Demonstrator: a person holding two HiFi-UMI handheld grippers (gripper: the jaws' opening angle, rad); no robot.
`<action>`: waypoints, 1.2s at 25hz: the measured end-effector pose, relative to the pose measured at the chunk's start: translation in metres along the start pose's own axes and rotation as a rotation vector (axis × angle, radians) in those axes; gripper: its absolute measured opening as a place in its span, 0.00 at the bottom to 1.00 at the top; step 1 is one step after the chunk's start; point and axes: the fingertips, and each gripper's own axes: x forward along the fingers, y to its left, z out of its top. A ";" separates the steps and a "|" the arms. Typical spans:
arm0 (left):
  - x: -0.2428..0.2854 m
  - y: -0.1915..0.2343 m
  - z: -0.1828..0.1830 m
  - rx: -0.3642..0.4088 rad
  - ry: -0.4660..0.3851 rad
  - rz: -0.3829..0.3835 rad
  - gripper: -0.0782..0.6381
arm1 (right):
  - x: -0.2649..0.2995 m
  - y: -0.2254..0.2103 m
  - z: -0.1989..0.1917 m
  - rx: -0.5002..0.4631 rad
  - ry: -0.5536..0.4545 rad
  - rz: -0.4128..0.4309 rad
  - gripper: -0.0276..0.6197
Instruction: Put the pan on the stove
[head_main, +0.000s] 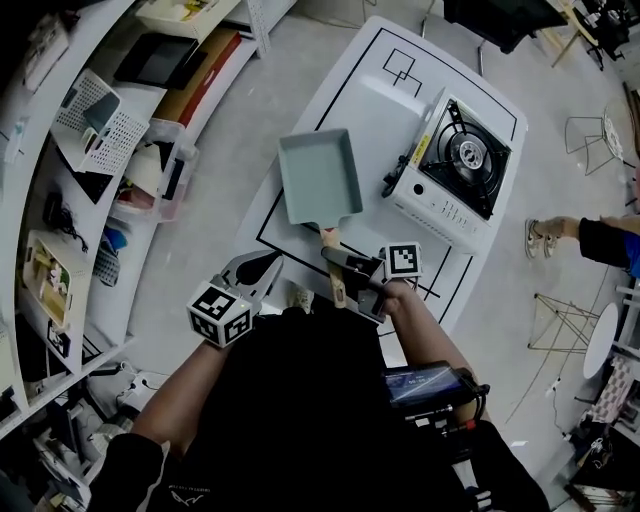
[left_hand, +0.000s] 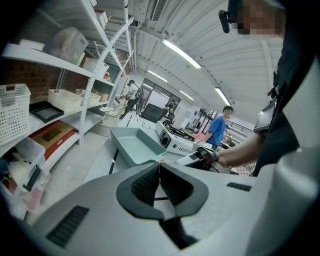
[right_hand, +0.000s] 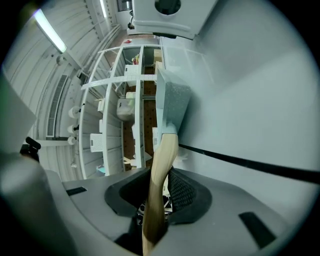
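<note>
Fingers (right_hand: 186, 192) of the right gripper (right_hand: 159, 180) are clenched on the wooden handle (right_hand: 165, 145) of the pan (head_main: 318, 176), well back from its body; the left gripper (head_main: 262, 266) hangs beside it, its fingers pressed together on nothing. Beyond, the pan lies low over the white surface (head_main: 365, 95), just left of the stove (head_main: 455, 165). Held so far back, I reckon it could twist in the grip, dip, and clip the stove's near edge.

Your head camera looks steeply down on the bench (head_main: 370, 110). The left gripper view looks low across it toward the pan (left_hand: 134, 145); the right, rolled sideways, sits close along its handle (right_hand: 161, 170). All share the pan.
</note>
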 end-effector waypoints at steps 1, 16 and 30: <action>-0.002 0.002 0.000 -0.004 -0.003 0.004 0.12 | 0.001 0.000 -0.001 0.001 -0.006 -0.002 0.23; -0.030 0.022 -0.001 -0.022 -0.055 0.065 0.12 | 0.016 0.009 -0.009 -0.024 -0.018 -0.003 0.23; -0.036 0.024 -0.003 -0.008 -0.053 0.100 0.12 | 0.008 0.049 -0.008 -0.072 -0.101 0.034 0.24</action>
